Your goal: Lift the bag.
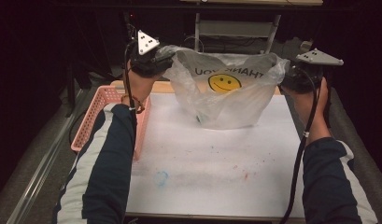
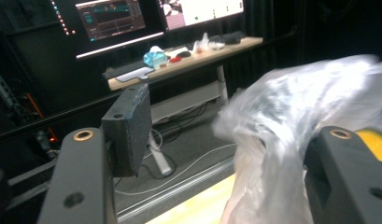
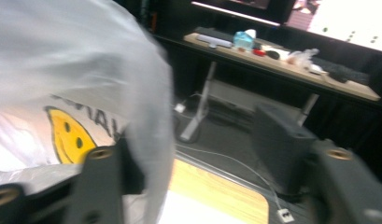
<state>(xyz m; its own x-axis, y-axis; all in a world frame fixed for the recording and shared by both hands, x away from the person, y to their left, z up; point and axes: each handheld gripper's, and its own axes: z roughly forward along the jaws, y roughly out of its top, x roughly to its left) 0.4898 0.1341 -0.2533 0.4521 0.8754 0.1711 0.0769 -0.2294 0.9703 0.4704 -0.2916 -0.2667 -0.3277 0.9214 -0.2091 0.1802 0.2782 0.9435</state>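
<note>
A thin clear plastic bag (image 1: 226, 100) with a yellow smiley face (image 1: 224, 83) and mirrored "THANK YOU" print is held up over the far part of the table, mouth spread wide. My left gripper (image 1: 151, 63) is at the bag's left rim, my right gripper (image 1: 296, 77) at its right rim. In the left gripper view my left gripper (image 2: 226, 121) has its jaws wide apart, with the bag (image 2: 310, 93) draped over the right jaw only. In the right gripper view my right gripper (image 3: 193, 140) is also spread, and the bag (image 3: 62, 56) hangs over its left jaw.
A white, paint-flecked sheet (image 1: 212, 158) covers the table. A pink mesh basket (image 1: 93, 121) sits at the table's left edge under the left forearm. Beyond the table stands a desk (image 2: 188, 58) with monitors and small items; cables lie on the floor.
</note>
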